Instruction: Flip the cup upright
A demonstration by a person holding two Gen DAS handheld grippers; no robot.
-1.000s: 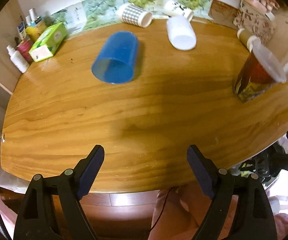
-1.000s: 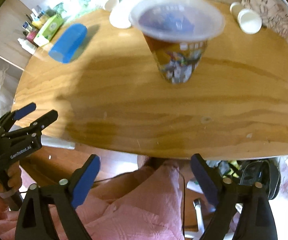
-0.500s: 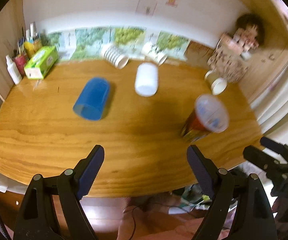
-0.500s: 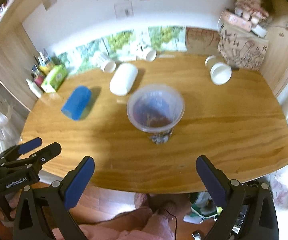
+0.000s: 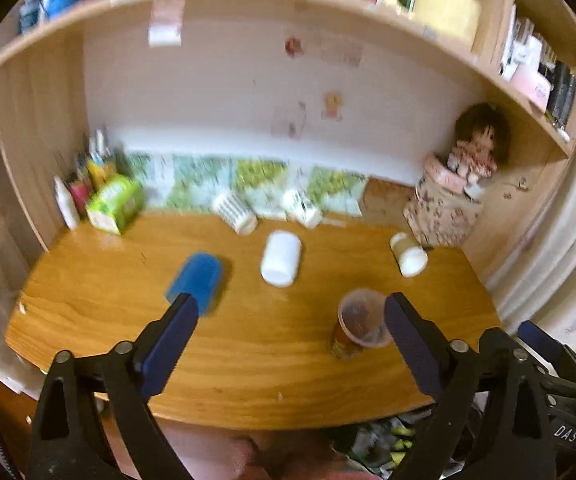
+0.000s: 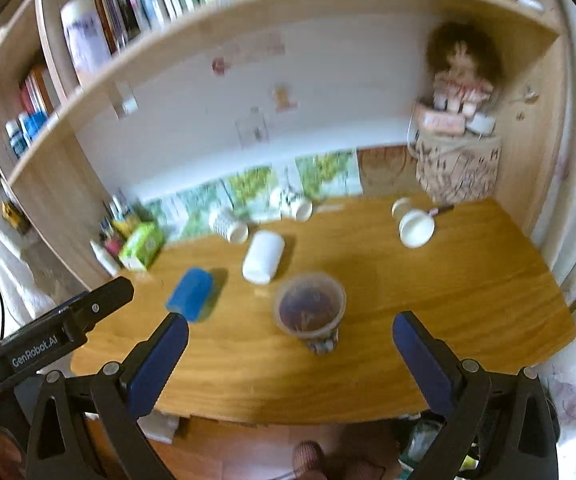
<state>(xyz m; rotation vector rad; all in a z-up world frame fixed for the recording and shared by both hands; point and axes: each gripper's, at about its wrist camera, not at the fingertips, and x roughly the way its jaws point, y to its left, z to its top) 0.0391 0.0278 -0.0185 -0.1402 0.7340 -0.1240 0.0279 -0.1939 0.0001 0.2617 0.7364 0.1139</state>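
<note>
A clear printed cup (image 5: 359, 328) (image 6: 310, 314) stands upright near the front of the wooden table (image 5: 247, 364) (image 6: 468, 292). A blue cup (image 5: 196, 280) (image 6: 190, 294) lies on its side at the left. A white cup (image 5: 280, 257) (image 6: 263, 256) lies on its side in the middle, and several more paper cups lie near the back. My left gripper (image 5: 290, 338) is open and empty, held above the table's front edge. My right gripper (image 6: 290, 354) is open and empty, also back from the table.
A green box (image 5: 115, 203) (image 6: 141, 245) and bottles stand at the back left. A patterned box with a doll (image 5: 450, 200) (image 6: 458, 160) stands at the back right. A bookshelf runs overhead. The other gripper's body (image 6: 55, 336) shows at the left.
Both grippers have pulled back and up from the table, so the whole table and the shelf above now show. The cups have not moved.
</note>
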